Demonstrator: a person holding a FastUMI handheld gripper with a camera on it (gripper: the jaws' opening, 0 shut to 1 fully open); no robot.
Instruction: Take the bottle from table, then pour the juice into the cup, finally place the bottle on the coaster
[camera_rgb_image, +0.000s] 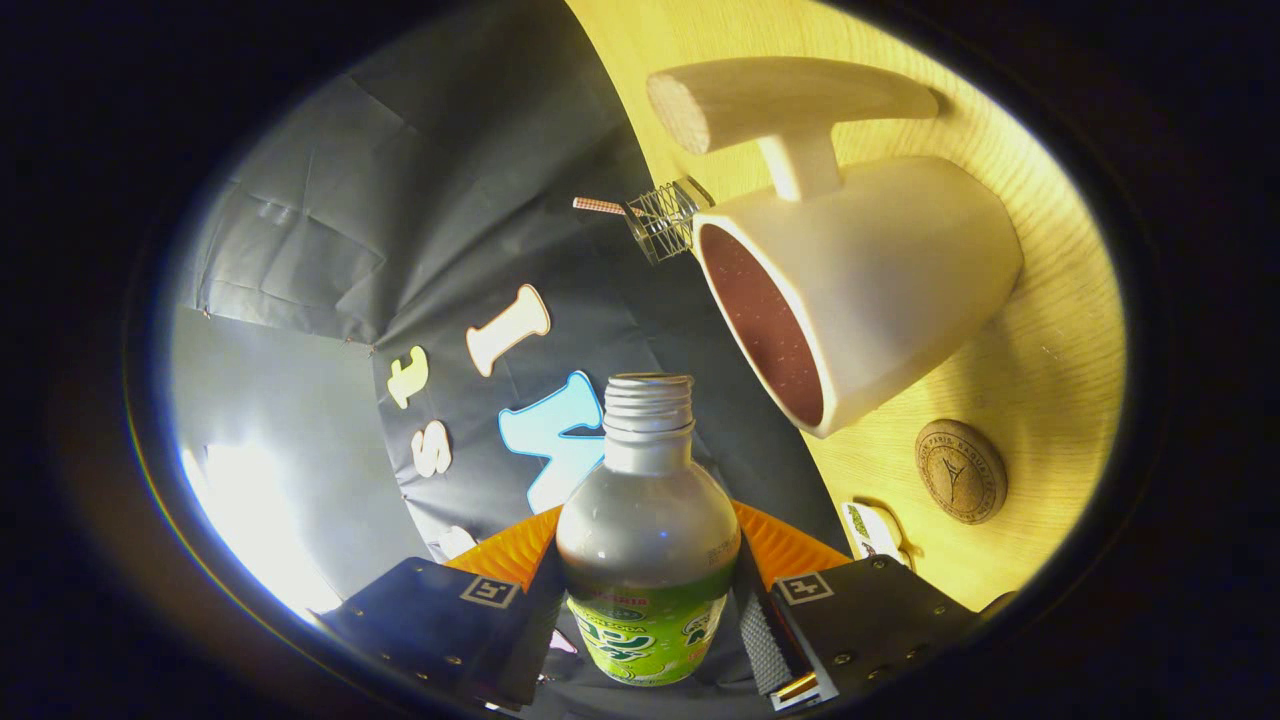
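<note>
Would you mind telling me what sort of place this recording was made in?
Probably a staged recording booth, not a real kitchen: black cloth wall behind a light wooden table bearing a white mug with a wooden handle and a round cork coaster. The gripper is shut on an open juice bottle.

Warm yellow light is washing over the wooden table (1060, 330) beyond the fingers, while the cloth wall (420, 200) is sitting in dimmer, cooler grey. A hard white glare patch (250, 520) is blowing out beside the gripper (648, 610), whose fingers are pressing the bottle (648, 560) from both sides. The bottle's shoulder is catching soft highlights. The cup (880, 290) is casting a faint shadow on the wood. Fisheye distortion is bending the table edge, and focus is softening towards the rim.
</note>
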